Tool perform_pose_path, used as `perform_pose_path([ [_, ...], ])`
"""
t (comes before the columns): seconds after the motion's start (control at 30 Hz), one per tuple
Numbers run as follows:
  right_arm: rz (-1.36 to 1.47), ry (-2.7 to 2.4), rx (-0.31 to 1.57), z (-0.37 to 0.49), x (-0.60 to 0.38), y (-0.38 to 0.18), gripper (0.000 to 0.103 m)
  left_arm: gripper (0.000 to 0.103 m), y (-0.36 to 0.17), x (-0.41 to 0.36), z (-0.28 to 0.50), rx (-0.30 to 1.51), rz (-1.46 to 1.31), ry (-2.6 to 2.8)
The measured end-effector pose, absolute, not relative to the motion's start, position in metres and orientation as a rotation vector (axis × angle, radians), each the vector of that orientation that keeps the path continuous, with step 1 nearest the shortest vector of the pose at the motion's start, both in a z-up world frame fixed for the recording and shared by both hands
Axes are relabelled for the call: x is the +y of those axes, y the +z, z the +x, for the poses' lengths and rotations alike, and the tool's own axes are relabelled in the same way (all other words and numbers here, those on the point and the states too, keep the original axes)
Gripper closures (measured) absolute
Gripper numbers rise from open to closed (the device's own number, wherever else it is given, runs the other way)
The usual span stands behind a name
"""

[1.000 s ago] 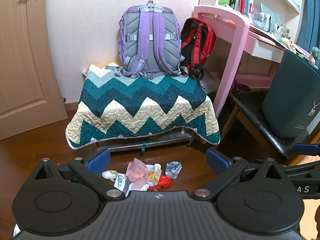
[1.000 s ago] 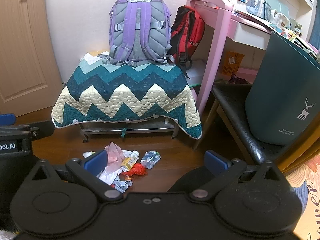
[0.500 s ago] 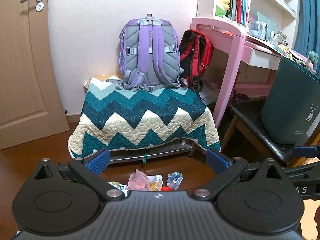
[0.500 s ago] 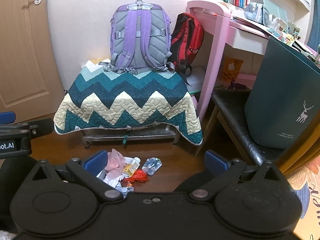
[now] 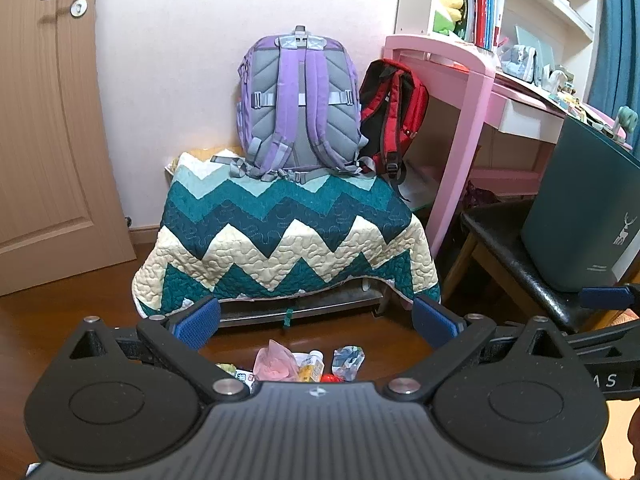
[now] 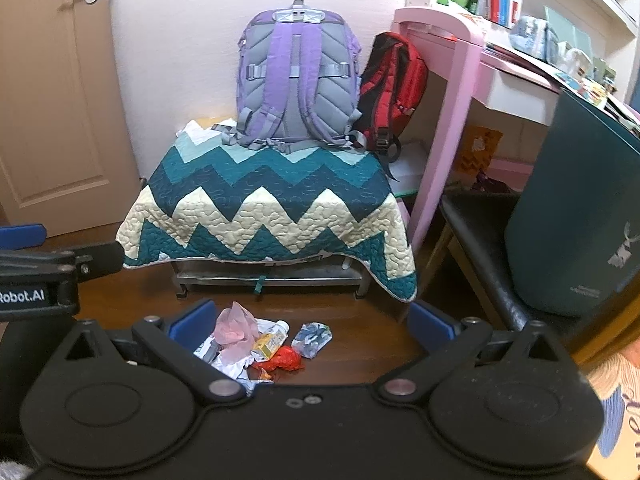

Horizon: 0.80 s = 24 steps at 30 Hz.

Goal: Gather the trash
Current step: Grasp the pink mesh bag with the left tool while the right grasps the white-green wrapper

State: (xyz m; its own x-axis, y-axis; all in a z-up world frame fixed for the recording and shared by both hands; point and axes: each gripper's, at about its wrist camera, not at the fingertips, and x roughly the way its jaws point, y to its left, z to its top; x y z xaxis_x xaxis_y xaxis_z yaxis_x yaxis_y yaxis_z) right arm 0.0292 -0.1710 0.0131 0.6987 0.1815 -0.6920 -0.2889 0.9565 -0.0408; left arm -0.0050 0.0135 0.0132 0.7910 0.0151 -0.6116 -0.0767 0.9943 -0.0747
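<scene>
both the left gripper [image 5: 316,322] and right gripper [image 6: 308,320] are hovering level above the floor, jaws spread wide and gripping nothing, facing the trash pile [image 6: 260,346]

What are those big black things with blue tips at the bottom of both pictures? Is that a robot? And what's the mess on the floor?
It isn't a whole robot. A person holds one grabber tool in each hand, and each tool has a camera that looks out along its two fingers. One picture comes from the left gripper, the other from the right gripper. The blue tips are the finger pads. Both grabbers are open and hold nothing.

The mess is a trash pile on the wooden floor: a pink bag, a small yellow bottle, a red wrapper and a crumpled pouch. Behind it, a zigzag quilt covers a low stand, with a purple backpack on top. The dark green bin on the right sits on a black seat.
</scene>
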Motion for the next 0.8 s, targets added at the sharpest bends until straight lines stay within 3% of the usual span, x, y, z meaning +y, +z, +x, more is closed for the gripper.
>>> perform_pose_path([
  [0.3,-0.163,0.321,0.768,0.100,-0.150,-0.019,0.002,0.000,-0.019,0.049,0.047,0.712,-0.158,0.069],
  [0.8,-0.112,0.413,1.020,0.269,-0.126,-0.189,0.007,0.000,-0.179,0.125,0.207,0.998,-0.214,0.204],
])
